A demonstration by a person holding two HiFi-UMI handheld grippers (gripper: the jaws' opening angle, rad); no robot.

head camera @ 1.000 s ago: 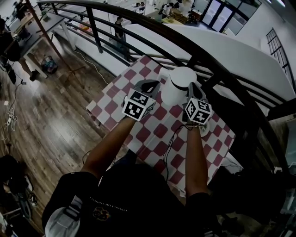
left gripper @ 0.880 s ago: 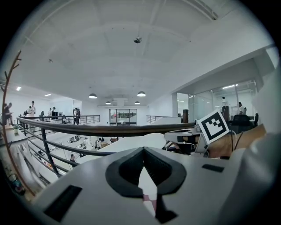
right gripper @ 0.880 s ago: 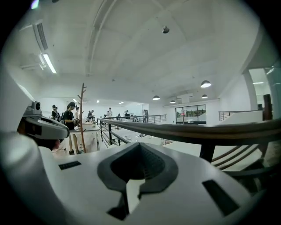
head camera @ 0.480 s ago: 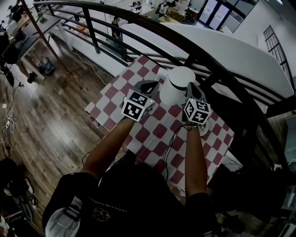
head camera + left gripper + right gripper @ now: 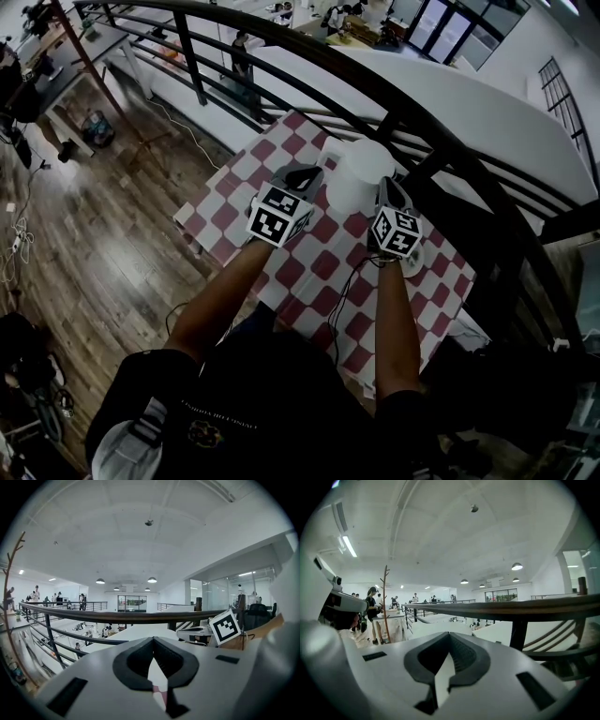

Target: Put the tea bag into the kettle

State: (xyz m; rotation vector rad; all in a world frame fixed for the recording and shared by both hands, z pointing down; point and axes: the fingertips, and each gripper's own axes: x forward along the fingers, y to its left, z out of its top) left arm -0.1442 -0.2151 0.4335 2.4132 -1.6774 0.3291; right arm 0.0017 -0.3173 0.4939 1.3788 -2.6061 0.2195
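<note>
A white kettle stands near the far side of the red-and-white checked table. My left gripper rests just left of the kettle, its jaws closed tip to tip with only the cloth showing through the gap behind them. My right gripper sits close against the kettle's right side, also shut with nothing between its pads. The kettle fills the right edge of the left gripper view and the left edge of the right gripper view. No tea bag shows in any view.
A black metal railing curves right behind the table, with a drop to a lower floor beyond it. The wooden floor lies to the left of the table. A square marker tag stands on a desk to the right.
My right gripper has sunk a little beside the kettle. The left gripper has kept still.
</note>
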